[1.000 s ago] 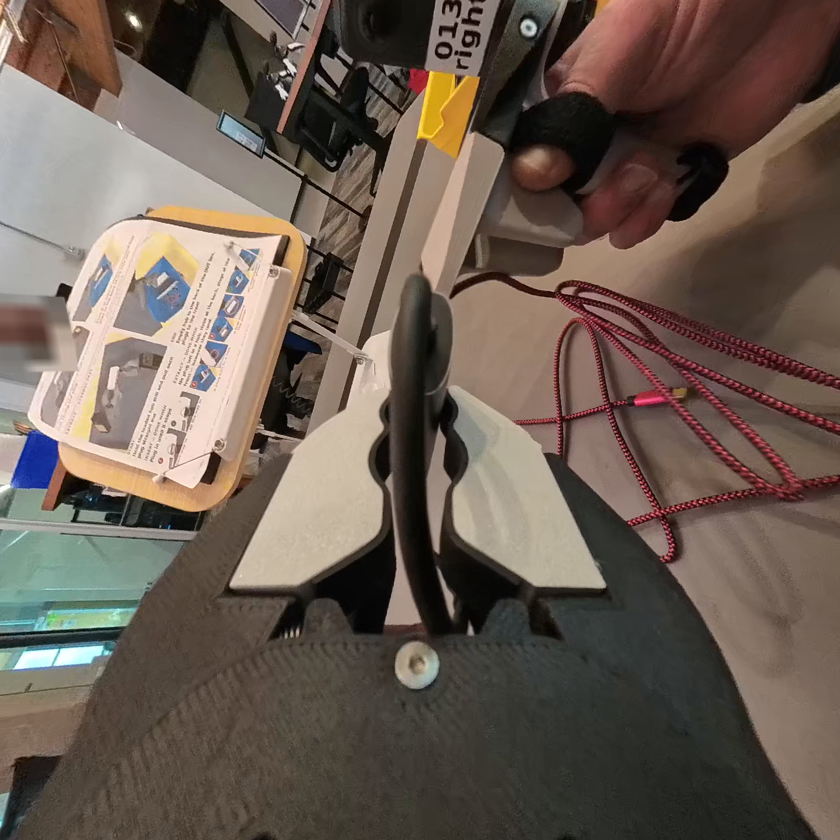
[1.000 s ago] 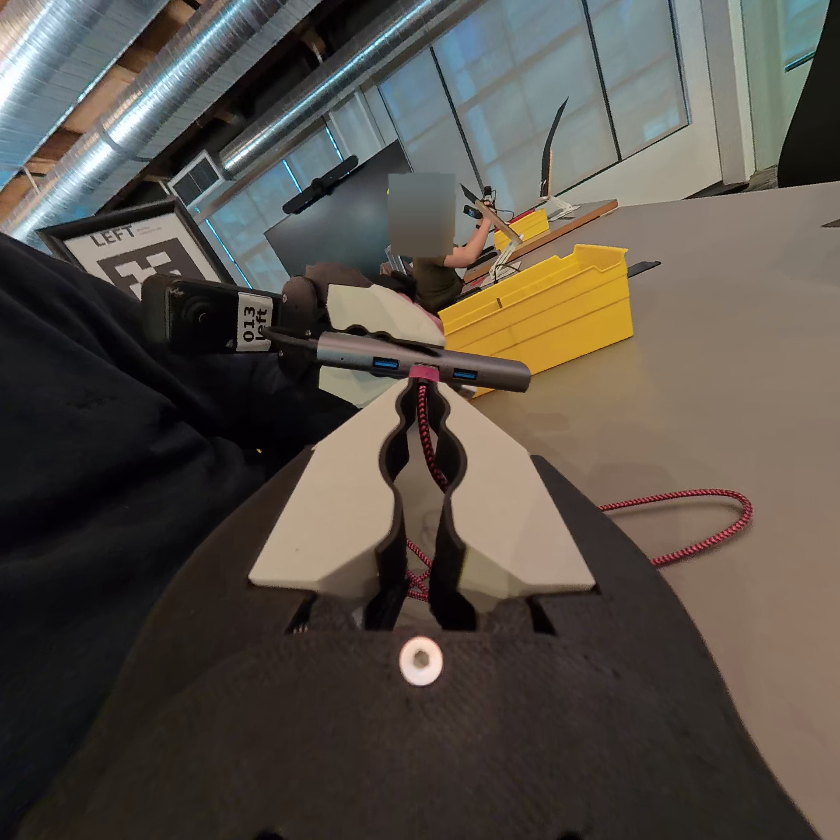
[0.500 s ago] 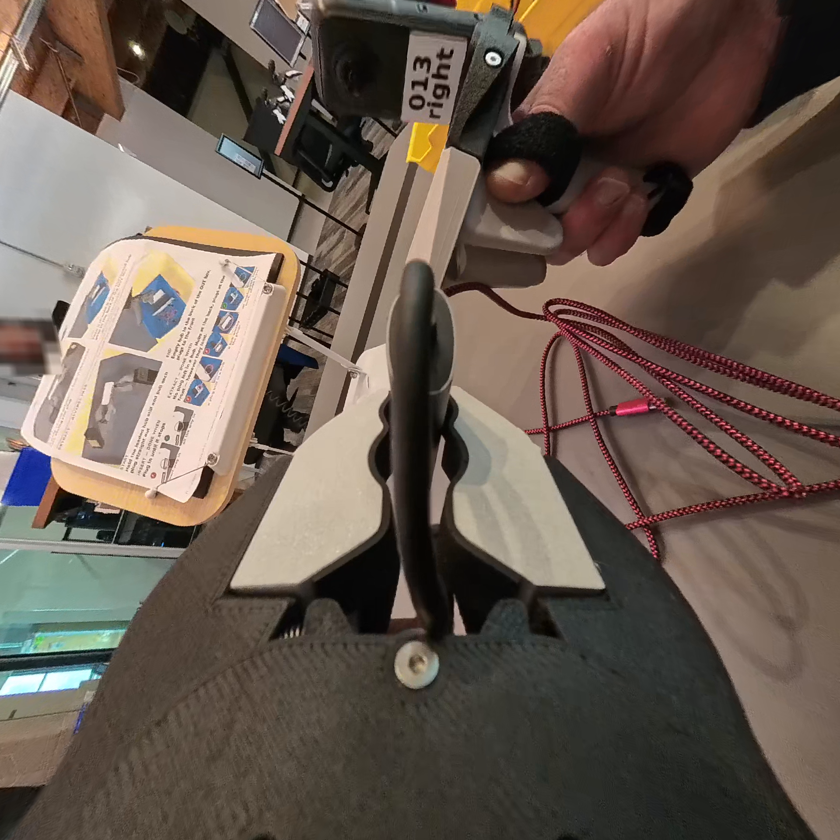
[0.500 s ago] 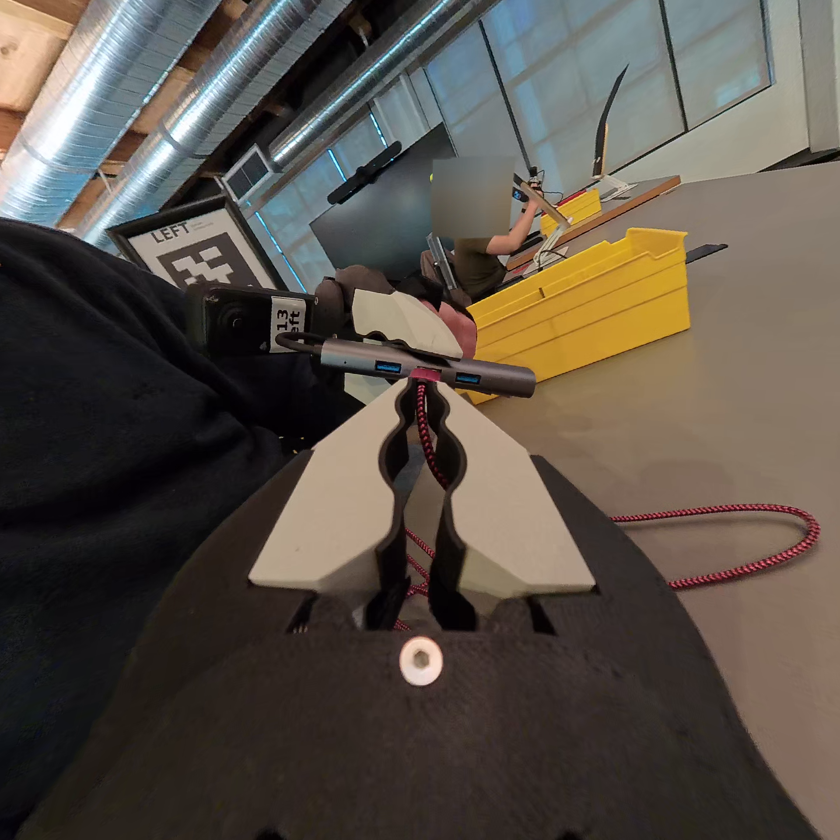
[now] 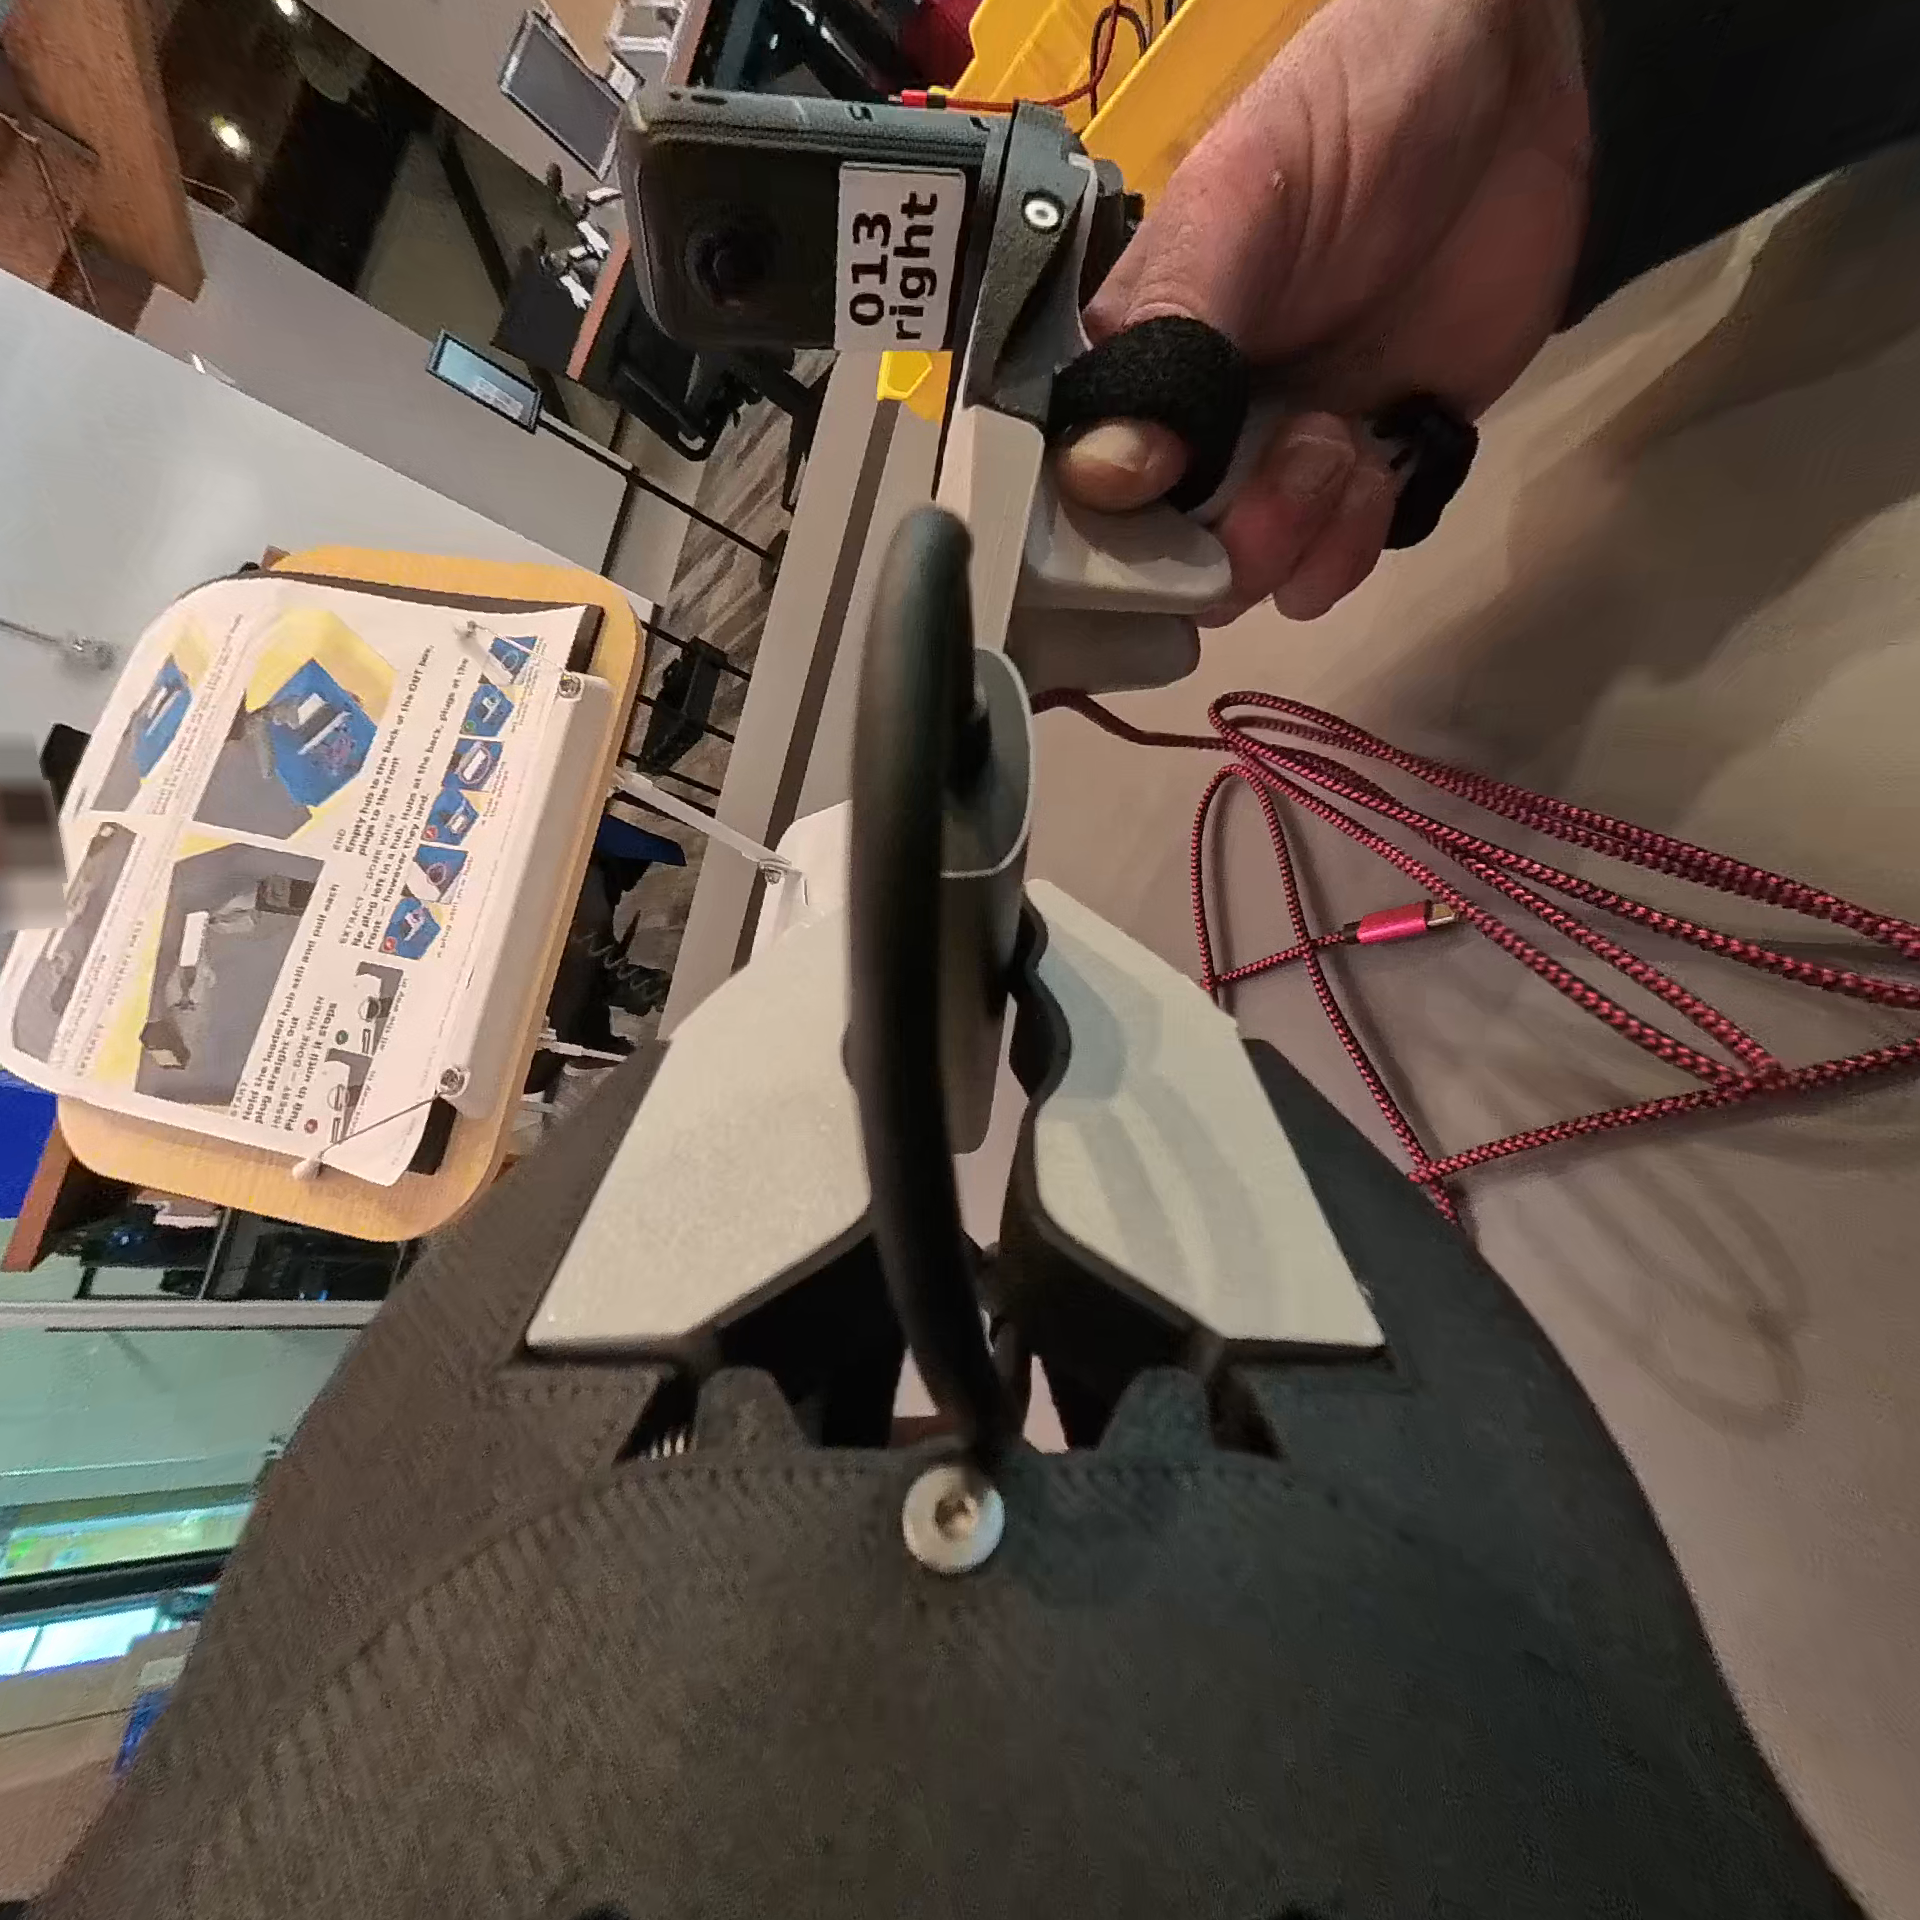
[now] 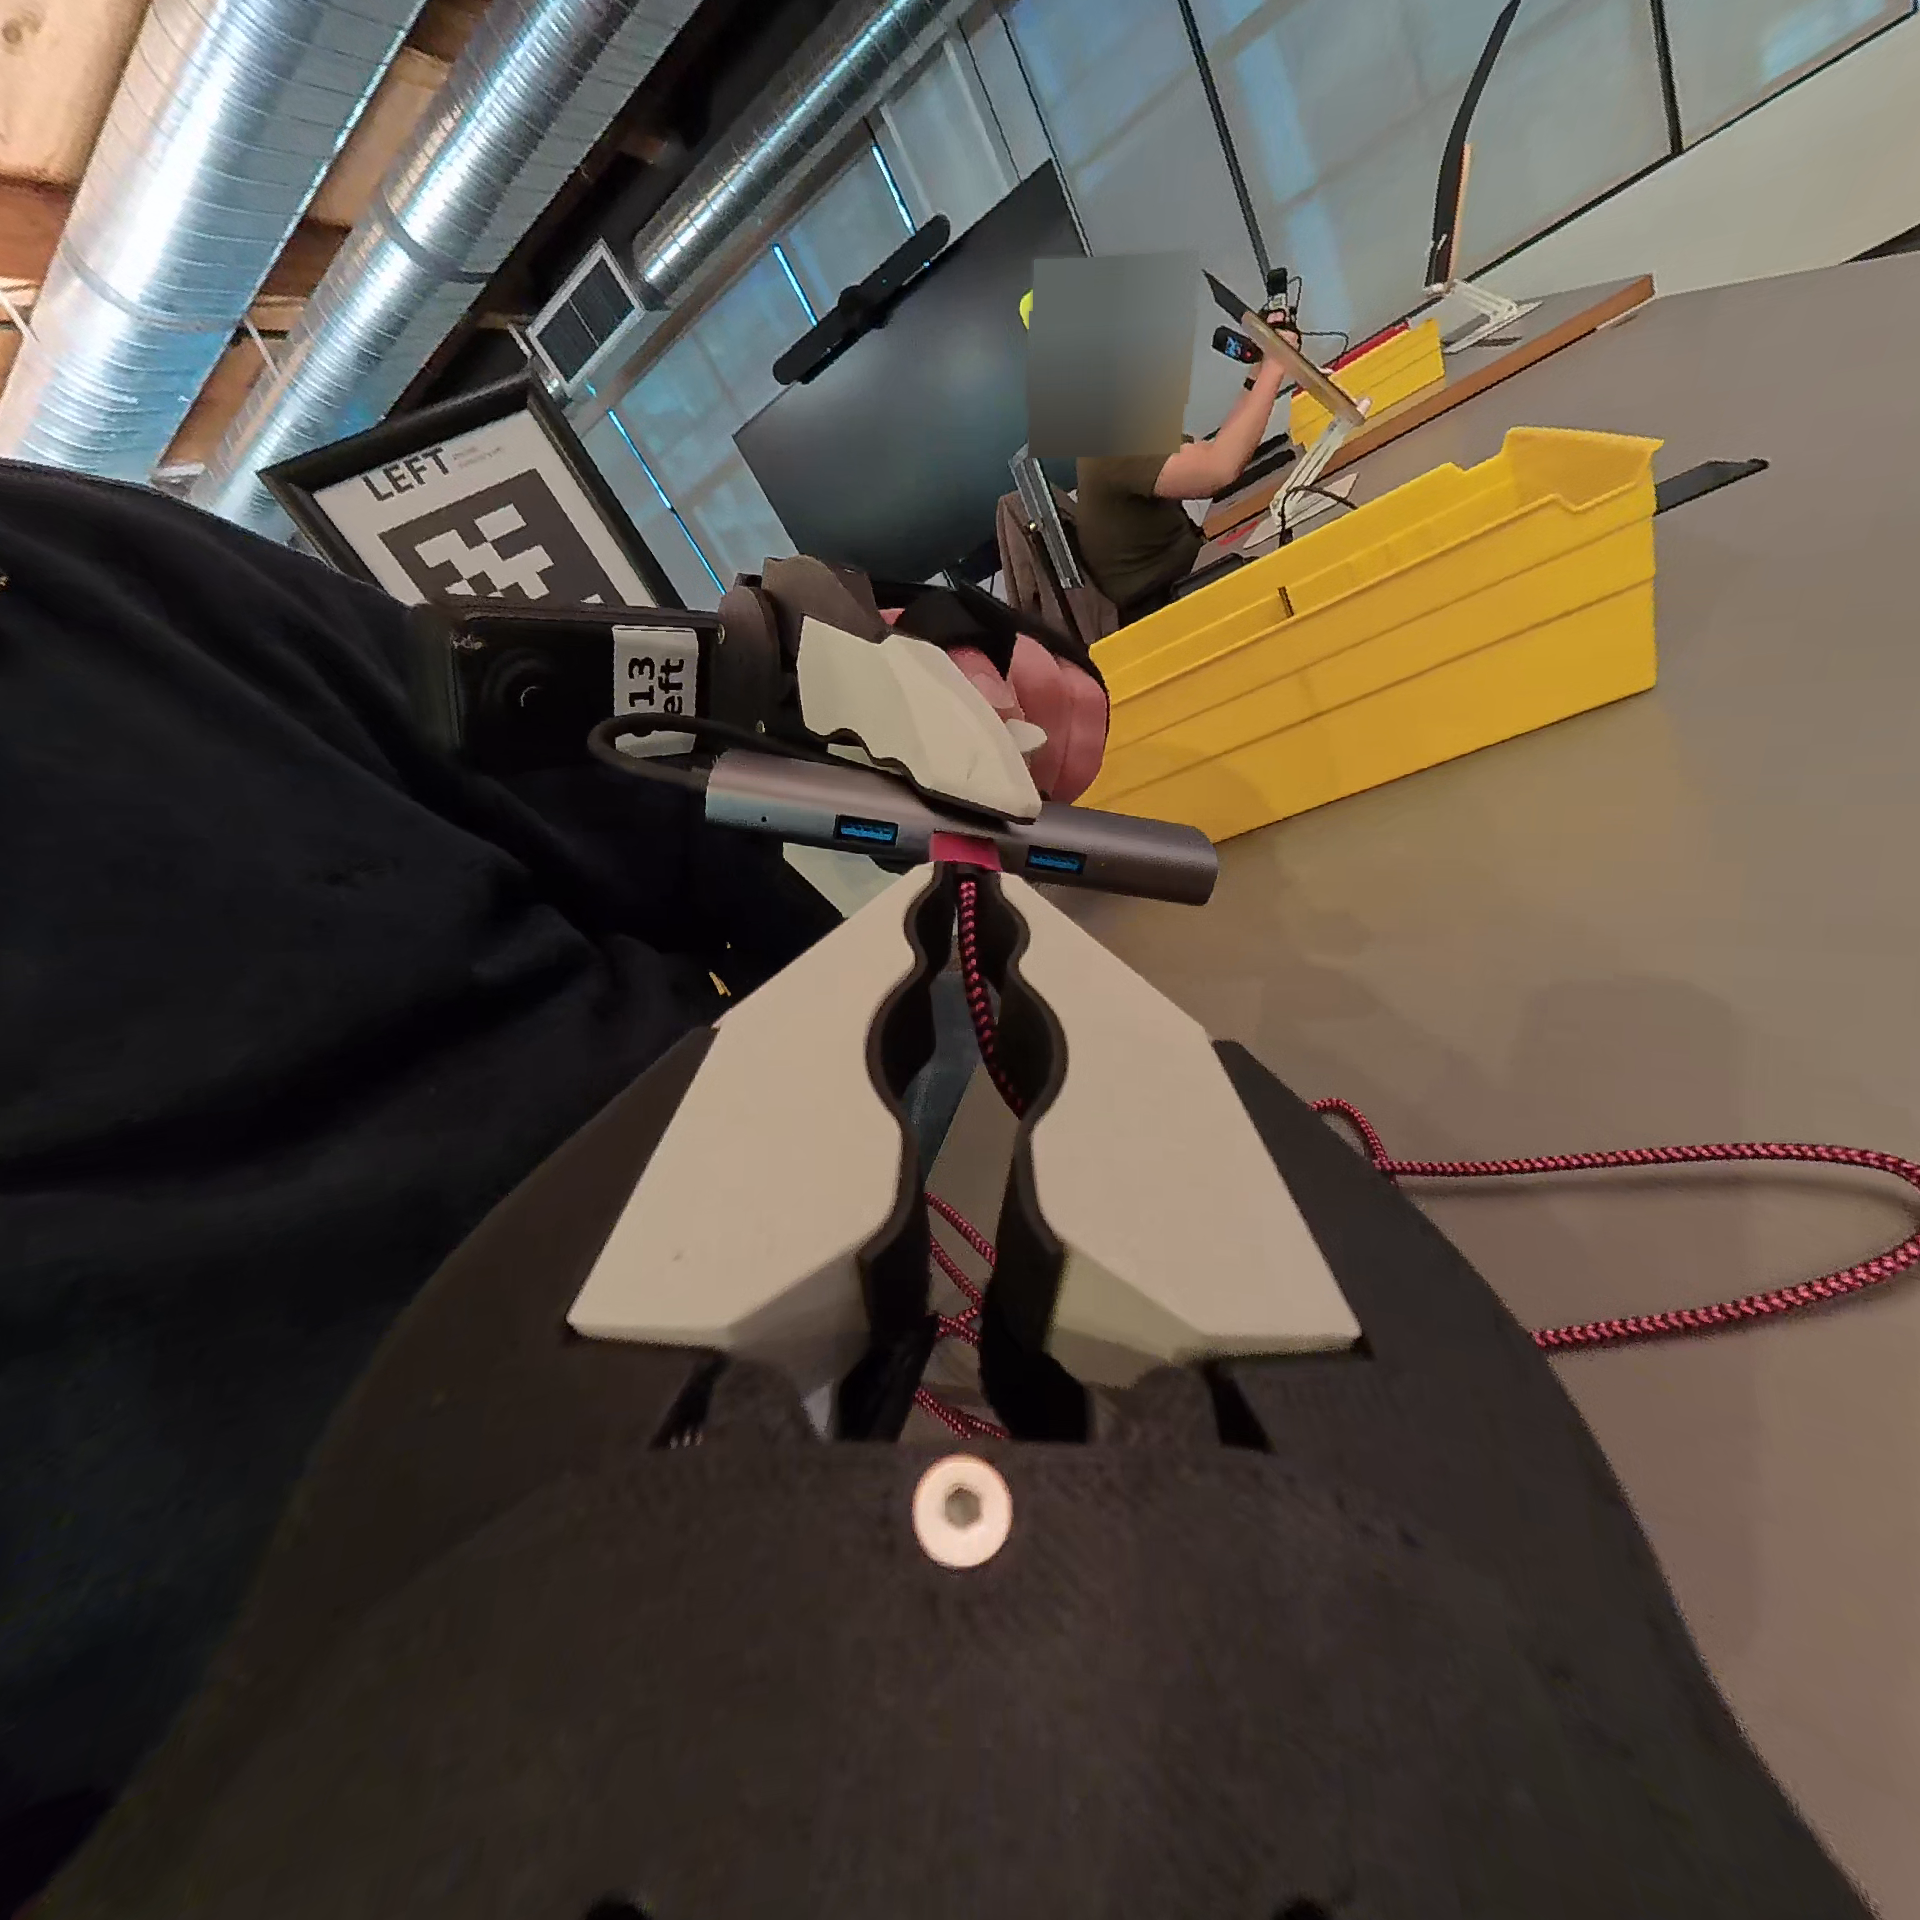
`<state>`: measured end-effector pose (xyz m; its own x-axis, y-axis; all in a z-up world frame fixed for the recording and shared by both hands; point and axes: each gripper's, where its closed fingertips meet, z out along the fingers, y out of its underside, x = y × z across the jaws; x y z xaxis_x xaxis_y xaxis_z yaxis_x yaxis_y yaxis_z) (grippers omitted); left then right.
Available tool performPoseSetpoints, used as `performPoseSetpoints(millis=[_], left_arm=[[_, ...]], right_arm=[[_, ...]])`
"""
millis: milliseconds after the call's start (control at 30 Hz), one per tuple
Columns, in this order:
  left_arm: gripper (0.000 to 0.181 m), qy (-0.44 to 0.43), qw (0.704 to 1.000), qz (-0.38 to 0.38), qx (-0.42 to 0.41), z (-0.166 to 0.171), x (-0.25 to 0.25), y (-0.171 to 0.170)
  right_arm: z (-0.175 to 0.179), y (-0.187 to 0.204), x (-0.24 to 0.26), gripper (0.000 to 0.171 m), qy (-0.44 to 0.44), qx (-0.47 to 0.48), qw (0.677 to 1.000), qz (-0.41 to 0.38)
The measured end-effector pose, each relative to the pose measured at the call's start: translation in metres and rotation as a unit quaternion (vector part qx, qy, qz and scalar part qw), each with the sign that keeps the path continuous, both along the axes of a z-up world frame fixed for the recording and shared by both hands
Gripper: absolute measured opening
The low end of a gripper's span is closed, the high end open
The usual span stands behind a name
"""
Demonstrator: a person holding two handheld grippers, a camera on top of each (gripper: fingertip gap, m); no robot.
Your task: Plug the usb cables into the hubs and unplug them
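Above a grey tabletop (image 6: 1558, 987), held in the air between two handheld grippers: one slim grey USB hub (image 6: 966, 831) with blue ports on its near side.

Left gripper (image 6: 935, 727): fingers pinched on the hub's body; the hub's short black lead (image 5: 904, 935) loops back between them in the left wrist view.

Right gripper (image 6: 961, 883): fingertips pressed together on a pink plug (image 6: 964, 854), which sits in the hub's middle port between two free blue ports. A hand (image 5: 1351, 260) holds this gripper's handle.

Red-and-black braided cable (image 6: 1714, 1247): runs from the plug back between the right fingers, then lies in loose loops on the table. A second pink connector (image 5: 1397, 923) lies free among the loops.

Containers: one long yellow plastic bin (image 6: 1403, 644) on the table beyond the hub; its contents are hidden from the right wrist view. In the left wrist view a little red wire shows at a yellow bin's rim.

Room: clipboard with an illustrated instruction sheet (image 5: 301, 862) off the table's edge; a framed marker sign (image 6: 468, 520); a dark wall screen (image 6: 914, 416); silver ceiling ducts (image 6: 260, 187); large windows; a seated person (image 6: 1143, 520) at a farther desk.
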<state>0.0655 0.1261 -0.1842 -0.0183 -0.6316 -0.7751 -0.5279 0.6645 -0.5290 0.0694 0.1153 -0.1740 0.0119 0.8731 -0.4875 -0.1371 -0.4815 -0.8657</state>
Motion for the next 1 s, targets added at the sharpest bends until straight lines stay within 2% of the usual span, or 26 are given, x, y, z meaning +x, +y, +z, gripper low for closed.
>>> performPoseSetpoints(millis=[200,333,467,567,800,867,933,1000], left_arm=[[0.017,0.009,1.0,0.002,-0.019,-0.005,0.0,0.006],[0.02,0.032,0.999,0.009,-0.028,-0.015,-0.005,0.012],[0.027,0.048,0.997,0.017,-0.057,-0.03,-0.009,0.016],[0.04,0.064,0.995,0.038,-0.066,-0.036,-0.015,0.023],[0.043,0.117,0.98,0.06,-0.148,-0.067,-0.028,0.019],[0.043,0.133,0.974,0.075,-0.167,-0.079,-0.033,0.021],[0.042,0.136,0.97,0.087,-0.179,-0.086,-0.04,0.024],[0.042,0.138,0.967,0.092,-0.191,-0.09,-0.044,0.024]], right_arm=[[-0.004,0.007,0.002,0.003,-0.032,0.01,0.999,-0.036],[-0.013,0.016,0.012,0.003,-0.102,0.022,0.991,-0.086],[-0.028,0.018,0.027,0.003,-0.2,0.037,0.973,-0.113],[-0.042,0.02,0.035,0.003,-0.256,0.029,0.956,-0.139],[-0.089,0.002,0.038,0.003,-0.406,0.033,0.907,-0.109],[-0.091,-0.006,0.032,0.022,-0.411,0.046,0.907,-0.081],[-0.093,-0.015,0.032,0.041,-0.442,0.065,0.893,-0.052],[-0.086,-0.024,0.03,0.052,-0.454,0.098,0.886,-0.02]])
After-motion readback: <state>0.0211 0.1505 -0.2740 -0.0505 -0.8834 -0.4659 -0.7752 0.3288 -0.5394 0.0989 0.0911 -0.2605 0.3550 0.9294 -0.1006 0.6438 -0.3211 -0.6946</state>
